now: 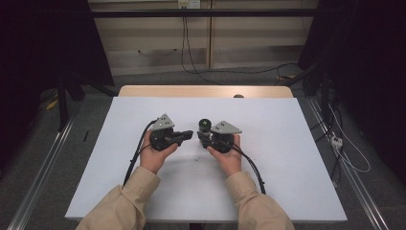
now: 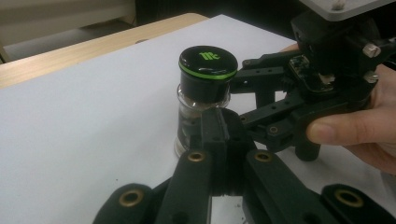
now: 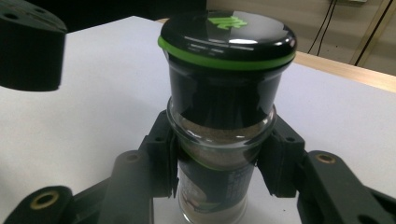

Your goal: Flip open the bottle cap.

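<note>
A small glass jar (image 3: 224, 93) with a black lid, a green ring and brown powder inside stands upright on the white table (image 1: 268, 158). My right gripper (image 3: 219, 161) is shut on the jar, its pads pressing the glass below the neck from both sides. In the high view the jar (image 1: 205, 125) sits at the table's middle in the right gripper (image 1: 206, 136). My left gripper (image 2: 219, 128) is shut with nothing between its jaws. Its tips point at the jar (image 2: 203, 88) from close by. In the high view the left gripper (image 1: 189, 134) lies just left of the jar.
A wooden strip (image 1: 206, 91) borders the table's far side. Cables (image 1: 191, 57) run across the floor behind it, and a power strip (image 1: 337, 141) lies on the floor at the right. Dark stands flank the table. Beige sleeves (image 1: 129, 201) rest near the front edge.
</note>
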Demonstrator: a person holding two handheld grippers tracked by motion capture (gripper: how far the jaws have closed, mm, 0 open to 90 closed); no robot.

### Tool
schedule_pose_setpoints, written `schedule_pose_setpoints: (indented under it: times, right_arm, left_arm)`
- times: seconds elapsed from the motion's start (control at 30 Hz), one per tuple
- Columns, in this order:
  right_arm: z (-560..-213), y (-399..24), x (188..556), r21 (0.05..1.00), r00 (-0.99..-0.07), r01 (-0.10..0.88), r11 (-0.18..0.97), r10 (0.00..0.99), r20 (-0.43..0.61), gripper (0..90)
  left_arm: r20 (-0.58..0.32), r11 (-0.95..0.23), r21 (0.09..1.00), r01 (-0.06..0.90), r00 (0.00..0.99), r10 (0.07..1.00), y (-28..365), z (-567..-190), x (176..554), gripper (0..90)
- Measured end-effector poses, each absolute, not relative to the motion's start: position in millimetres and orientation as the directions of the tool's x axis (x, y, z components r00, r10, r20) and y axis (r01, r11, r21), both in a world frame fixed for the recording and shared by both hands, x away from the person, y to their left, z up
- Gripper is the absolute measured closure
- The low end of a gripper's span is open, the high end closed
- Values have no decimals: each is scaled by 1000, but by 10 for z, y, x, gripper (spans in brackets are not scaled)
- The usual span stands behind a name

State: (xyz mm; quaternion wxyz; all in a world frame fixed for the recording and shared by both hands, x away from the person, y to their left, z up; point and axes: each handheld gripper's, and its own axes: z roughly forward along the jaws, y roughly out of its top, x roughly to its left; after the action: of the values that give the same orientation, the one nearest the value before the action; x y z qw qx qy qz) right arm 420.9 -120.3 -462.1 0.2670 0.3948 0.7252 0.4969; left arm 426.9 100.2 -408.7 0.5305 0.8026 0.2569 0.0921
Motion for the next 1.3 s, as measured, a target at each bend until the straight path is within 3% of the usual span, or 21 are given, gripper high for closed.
schedule_pose_setpoints:
  times: [1.3]
  right_arm:
    - [-4622,-1206,4212,931,-548,309,196,836,5,534]
  left_arm:
    - [-97,-349,885,309,853,512,745,-4091,4376,900]
